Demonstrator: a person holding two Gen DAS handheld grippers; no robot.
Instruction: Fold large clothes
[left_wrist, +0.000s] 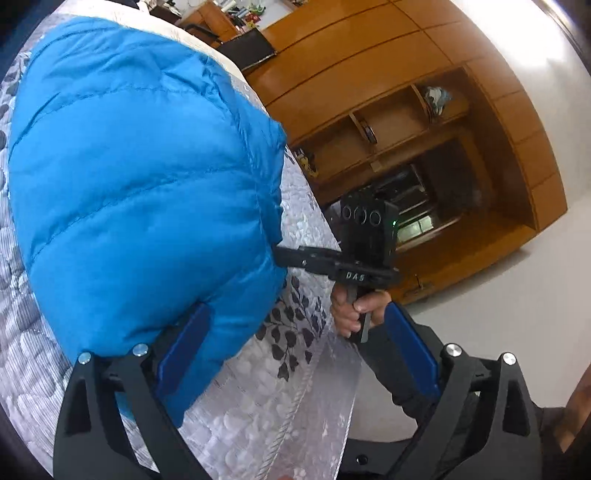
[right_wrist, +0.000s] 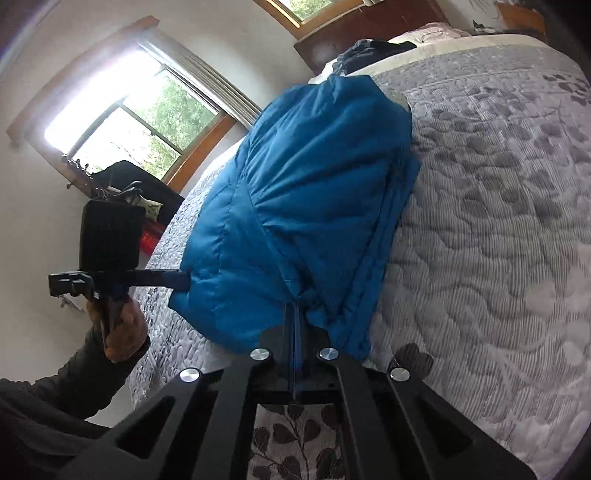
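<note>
Both tongs work the near edge of the blue puffer jacket (left_wrist: 140, 184); your right tongs (right_wrist: 295, 325) are clamped narrow on a bunched piece of its hem, the two blades pressed together with fabric gathered at their tips; your left tongs (left_wrist: 295, 354) stand wide, one blue pad (left_wrist: 184, 347) lying against the jacket's lower corner and the other out past the bed's edge, so nothing is gripped there, though from the right wrist view the tip seems tucked just under the jacket's side. That split makes sense, I judge; one side anchors the hem while the other gets ready to take a matching corner, so the bulky padding can be lifted evenly for a fold. The jacket lies on the grey quilted bed (right_wrist: 498, 221), already doubled into a thick bundle, its near end at the bed's edge beside you and its far end toward the pillows; your right hand (left_wrist: 351, 310) holds its handle just off the jacket's side, beyond the bed's edge.
</note>
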